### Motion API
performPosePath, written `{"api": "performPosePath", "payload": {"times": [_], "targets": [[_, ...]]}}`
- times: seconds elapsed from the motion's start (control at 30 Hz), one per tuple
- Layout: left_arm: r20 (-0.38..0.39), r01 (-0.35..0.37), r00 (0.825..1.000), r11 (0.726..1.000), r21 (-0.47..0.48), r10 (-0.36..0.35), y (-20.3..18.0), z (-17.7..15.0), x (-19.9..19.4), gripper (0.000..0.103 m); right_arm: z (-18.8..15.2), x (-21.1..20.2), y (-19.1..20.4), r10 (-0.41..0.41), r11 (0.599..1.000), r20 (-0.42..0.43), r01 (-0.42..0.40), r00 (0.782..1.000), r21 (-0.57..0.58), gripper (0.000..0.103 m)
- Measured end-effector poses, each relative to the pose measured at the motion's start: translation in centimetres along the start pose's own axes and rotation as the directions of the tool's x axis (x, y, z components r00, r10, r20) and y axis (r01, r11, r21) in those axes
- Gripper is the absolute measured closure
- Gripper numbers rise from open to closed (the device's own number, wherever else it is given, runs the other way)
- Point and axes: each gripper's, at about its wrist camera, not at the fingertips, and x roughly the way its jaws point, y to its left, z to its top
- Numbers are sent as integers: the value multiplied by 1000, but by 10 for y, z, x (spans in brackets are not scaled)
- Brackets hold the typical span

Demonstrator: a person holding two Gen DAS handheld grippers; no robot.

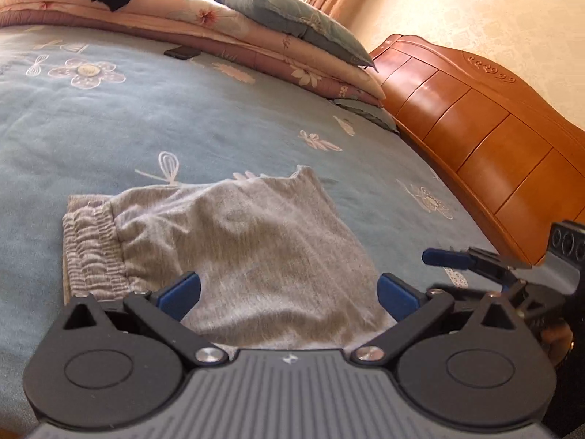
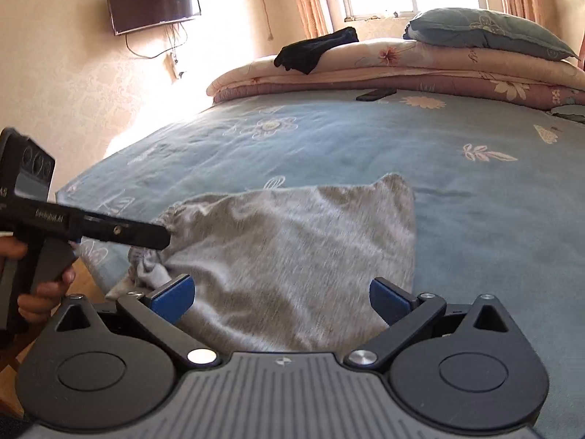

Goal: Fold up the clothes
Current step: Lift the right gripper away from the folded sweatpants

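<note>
Currently, the grey garment (image 1: 241,256) lies folded on the blue floral bedspread (image 1: 146,117), near the bed's front edge. In the left wrist view its ribbed elastic waistband (image 1: 91,248) sits at 9 o'clock of the fabric, and a pointed corner rises at 12 o'clock.

The left gripper (image 1: 289,294) is spread wide, both blue pads apart with grey cloth visible between them; it holds nothing. The garment's near edge runs under the gripper body. At 3 o'clock in this view, the right gripper (image 1: 444,258) appears side-on beside the garment's right edge; its blue pad is visible, but its opening cannot be judged from this view.

In the right wrist view, the left gripper (image 2: 161,237) enters from 9 o'clock, held by the person's left hand (image 2: 40,289), with its tip over the bunched waistband end. The right gripper (image 2: 281,301) is likewise fully spread and grips nothing, with the garment (image 2: 292,256) lying between and beyond its pads.

Toward 12 o'clock on the bed: a dark phone (image 2: 376,94), a folded floral quilt (image 2: 402,66), a black garment (image 2: 314,49) draped on it, and a blue-grey pillow (image 2: 482,31) on top. A wall-mounted television (image 2: 153,2) hangs at 11 o'clock. The wooden headboard (image 1: 475,139) stands at 3 o'clock in the left wrist view.
</note>
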Motion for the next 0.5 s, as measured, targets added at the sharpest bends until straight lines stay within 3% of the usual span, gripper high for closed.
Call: {"api": "performPosePath", "payload": {"times": [0.13, 0.27, 0.43, 0.5], "targets": [[12, -17, 1000, 999, 41, 16, -18, 12, 21, 1, 59, 16, -45, 2, 997, 42, -6, 999, 82, 0], [22, -59, 998, 995, 84, 57, -23, 23, 43, 1, 97, 60, -84, 64, 975, 19, -67, 998, 211, 0], [24, -80, 997, 990, 115, 78, -13, 33, 55, 1, 105, 116, -130, 204, 882, -17, -177, 979, 438, 0], [21, -69, 998, 991, 114, 67, -7, 36, 61, 1, 100, 142, -139, 224, 854, -50, -172, 973, 491, 0]]}}
